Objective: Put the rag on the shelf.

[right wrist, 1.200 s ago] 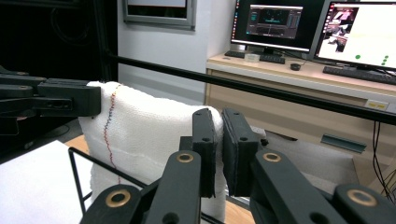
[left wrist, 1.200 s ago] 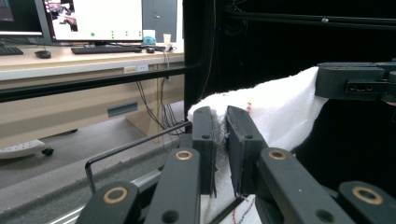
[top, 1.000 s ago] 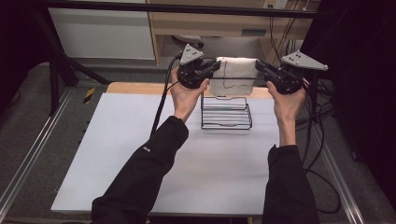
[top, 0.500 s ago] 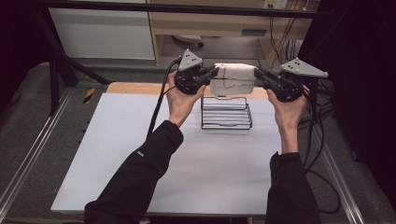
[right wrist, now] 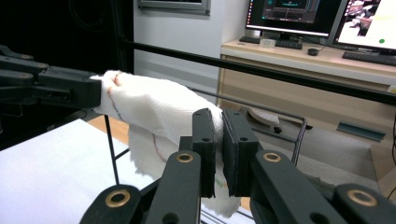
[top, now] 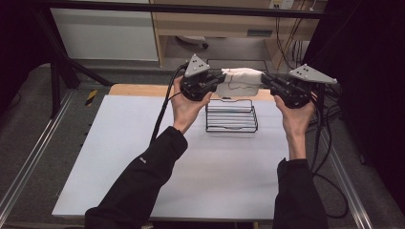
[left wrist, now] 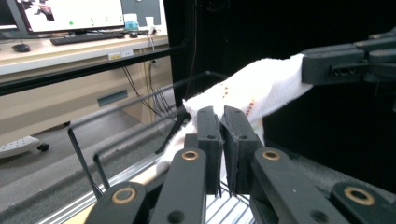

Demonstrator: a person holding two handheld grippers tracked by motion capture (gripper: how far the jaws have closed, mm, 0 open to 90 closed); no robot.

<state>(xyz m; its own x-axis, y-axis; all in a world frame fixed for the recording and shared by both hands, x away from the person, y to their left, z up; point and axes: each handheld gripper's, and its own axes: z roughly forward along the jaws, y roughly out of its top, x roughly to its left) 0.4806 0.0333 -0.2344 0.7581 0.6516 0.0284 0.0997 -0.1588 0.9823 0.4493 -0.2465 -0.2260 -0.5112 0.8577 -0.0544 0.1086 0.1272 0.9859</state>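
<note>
A white cloth (top: 241, 78) with thin stitched lines is stretched between my two grippers, above the far edge of a black wire rack (top: 231, 117). My left gripper (top: 220, 80) points right and is shut on the cloth's left end; its own view has the jaws (left wrist: 222, 116) pinching the fabric (left wrist: 261, 84). My right gripper (top: 263, 79) points left and is shut on the other end, and its view shows its jaws (right wrist: 217, 119) clamped on the cloth (right wrist: 149, 102). Each gripper view also shows the other gripper on the far end.
The rack stands on a white table top (top: 143, 162) near its far edge, with a wooden strip (top: 133, 89) behind it. Its wires rise close under the cloth (left wrist: 93, 140). Cables trail from both grippers. A desk with monitors (right wrist: 299, 14) lies beyond the table.
A second ago the cloth hung down as a sheet in front of the rack. It is now gathered up into a short band held level between the two grippers.
</note>
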